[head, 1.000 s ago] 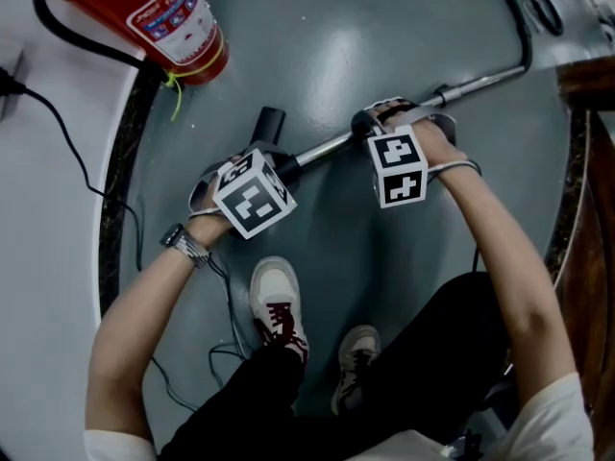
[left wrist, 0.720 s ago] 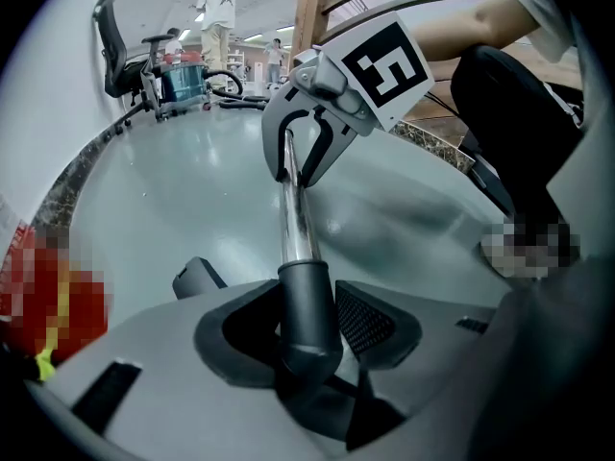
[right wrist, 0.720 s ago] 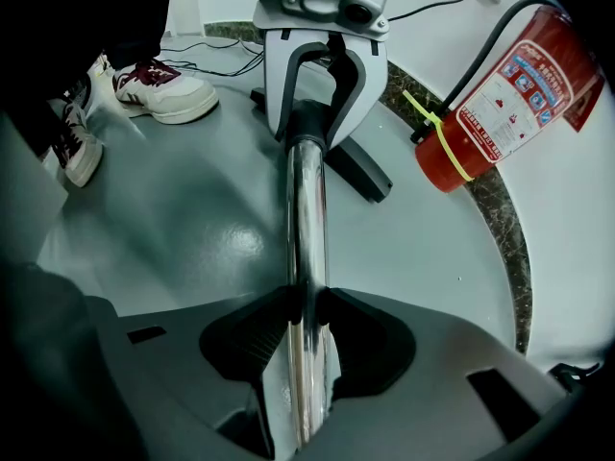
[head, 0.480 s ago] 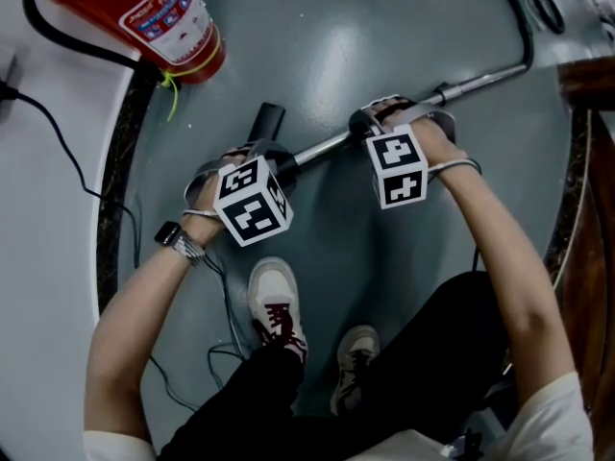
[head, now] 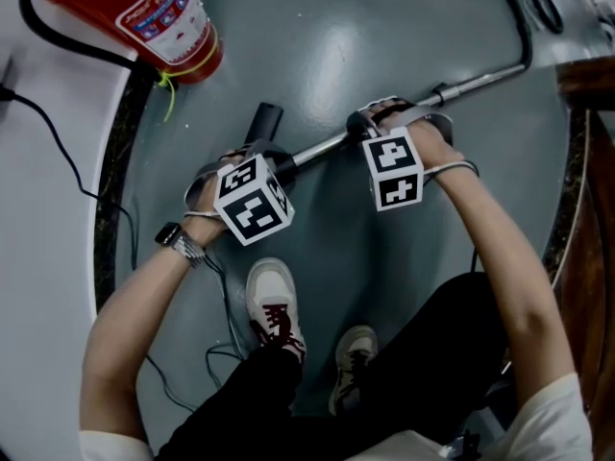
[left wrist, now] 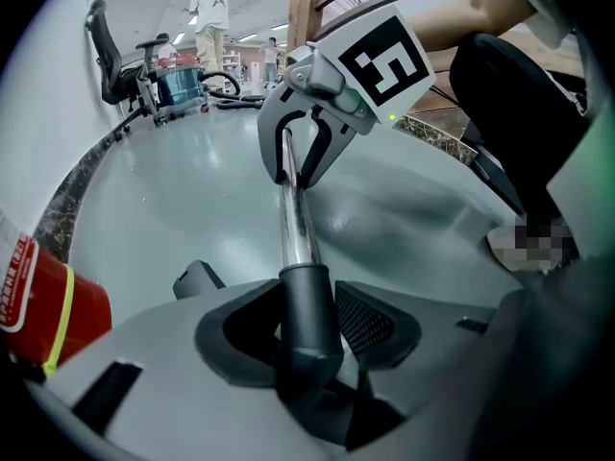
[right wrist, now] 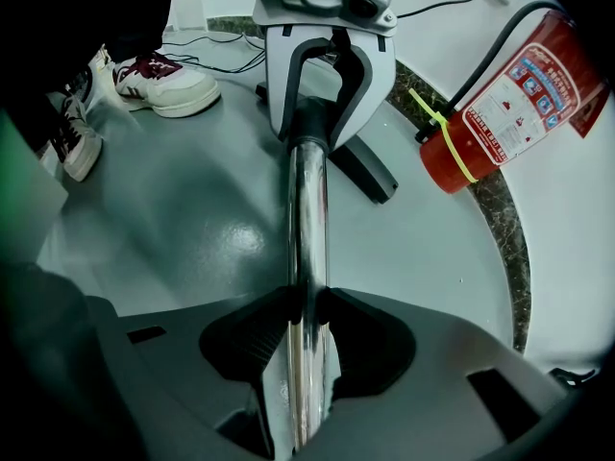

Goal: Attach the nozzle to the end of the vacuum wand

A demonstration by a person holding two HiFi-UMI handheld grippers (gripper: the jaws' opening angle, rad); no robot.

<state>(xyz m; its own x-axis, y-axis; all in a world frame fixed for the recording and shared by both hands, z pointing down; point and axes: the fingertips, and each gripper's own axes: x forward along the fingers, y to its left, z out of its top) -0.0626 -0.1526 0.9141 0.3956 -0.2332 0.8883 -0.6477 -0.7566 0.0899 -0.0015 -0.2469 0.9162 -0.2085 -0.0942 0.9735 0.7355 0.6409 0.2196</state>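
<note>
While both grippers were clamped on the work, the join itself was not yet sure. The left gripper (left wrist: 312,323) was closed on the dark grey plastic nozzle (left wrist: 306,291), at its round collar, and its jaws had just tightened a little. The right gripper (right wrist: 307,307) was closed on the thin chrome metal vacuum wand (right wrist: 307,229), a short way up the tube. The collar sat over the wand's end, down near the glossy grey-green floor (head: 384,27), but I could not tell if it was pushed fully home.

I judged three risks. If the two grippers were not kept in one line, the collar could jam crooked on the tube. The chrome was smooth, so the right pads could slip along it when the push came. The nozzle's body also stuck out sideways from the collar, so a roll of the left wrist could knock it on the floor.

For room, the floor beyond the wand was open. On the left side the red fire extinguisher (head: 154,12) stood near, at the dark speckled stone border (head: 120,161). The person's white and dark red shoe (head: 274,301) was just below the left gripper in the head view. On the right a brown wooden edge (head: 588,89) closed the space, and a black hose (head: 521,27) ran away from the wand's far end.
</note>
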